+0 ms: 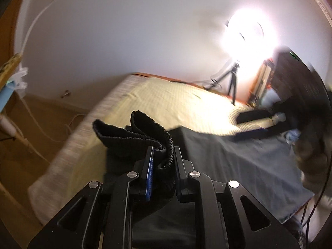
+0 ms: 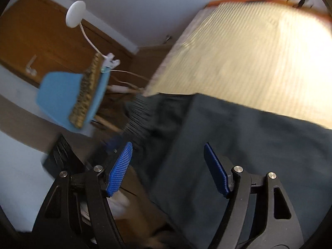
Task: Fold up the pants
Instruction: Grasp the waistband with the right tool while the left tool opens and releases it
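Dark pants (image 1: 238, 161) lie spread over a bed with a pale yellow cover (image 1: 166, 101). My left gripper (image 1: 162, 157) is shut on the ribbed elastic waistband (image 1: 132, 132), which stands bunched up above the jaws. In the right wrist view the pants (image 2: 238, 145) stretch away below my right gripper (image 2: 168, 159), whose blue pads (image 2: 119, 170) stand wide apart with no cloth pinched between them. The ribbed waistband (image 2: 138, 118) shows blurred at the bed's corner. My right gripper (image 1: 300, 112) also appears as a dark blurred shape at the right of the left wrist view.
A bright ring lamp on a tripod (image 1: 244, 33) stands behind the bed. A blue chair (image 2: 68, 99) with a patterned cushion sits left of the bed, near a wooden door (image 2: 41, 47). White cables run over the wooden floor (image 1: 45, 112).
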`<state>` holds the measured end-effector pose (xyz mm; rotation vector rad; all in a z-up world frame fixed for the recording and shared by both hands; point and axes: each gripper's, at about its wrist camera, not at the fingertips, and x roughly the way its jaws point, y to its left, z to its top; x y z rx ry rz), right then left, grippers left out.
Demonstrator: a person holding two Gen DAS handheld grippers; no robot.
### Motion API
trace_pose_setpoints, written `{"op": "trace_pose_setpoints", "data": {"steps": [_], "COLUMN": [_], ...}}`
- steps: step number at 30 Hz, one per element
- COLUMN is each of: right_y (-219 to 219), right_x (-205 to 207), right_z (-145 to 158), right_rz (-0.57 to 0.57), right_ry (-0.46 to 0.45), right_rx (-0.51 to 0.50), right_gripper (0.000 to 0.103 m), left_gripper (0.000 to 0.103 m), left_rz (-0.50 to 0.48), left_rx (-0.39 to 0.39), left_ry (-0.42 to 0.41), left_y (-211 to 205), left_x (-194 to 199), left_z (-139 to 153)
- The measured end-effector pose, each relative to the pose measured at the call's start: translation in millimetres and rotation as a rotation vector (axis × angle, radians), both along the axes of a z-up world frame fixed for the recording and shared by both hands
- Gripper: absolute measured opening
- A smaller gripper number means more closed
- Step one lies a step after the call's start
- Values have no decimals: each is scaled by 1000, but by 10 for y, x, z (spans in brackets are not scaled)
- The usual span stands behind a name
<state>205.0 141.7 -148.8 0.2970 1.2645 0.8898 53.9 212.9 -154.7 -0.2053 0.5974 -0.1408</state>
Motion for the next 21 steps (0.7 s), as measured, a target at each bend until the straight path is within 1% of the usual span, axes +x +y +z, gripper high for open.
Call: {"op": "trace_pose_setpoints", "data": {"steps": [2,4,7,8,10,12,17,19,21], "right_y": [179,341,467,473,462,416,287,298,307], "right_x": [52,97,110,93,67,49,6,-10,-8], "right_z": [-70,-154,-258,-282,-313,-310,-275,-274,-291], "right_rz": [33,66,93,99,113,111,121,127,130], "right_ry": [37,78,104,102,99,87,48,11,-6], "right_rx": [22,22,-20,-35,-52,-68,-124,-185,-231], "right_gripper": [74,74,74,74,74,74,74,75,74], "left_gripper": [15,15,15,15,15,15,15,15,15], "left_rz": [-35,-74,-147,-165,-194,-210,-263,-285,-289], "left_rx": [46,94,227,258,295,313,414,430,446], "left_ry": [-2,-3,-16,-22,-28,-32,-75,-80,-81], "left_y": [-182,-345,-654,-731,-835,-896,-1112,-1202,-1264], "left_x": [-14,-38,-100,-115,-128,-123,-177,-189,-197], "left_z": [-46,-78,-133,-148,-171,-185,-174,-177,-189]}}
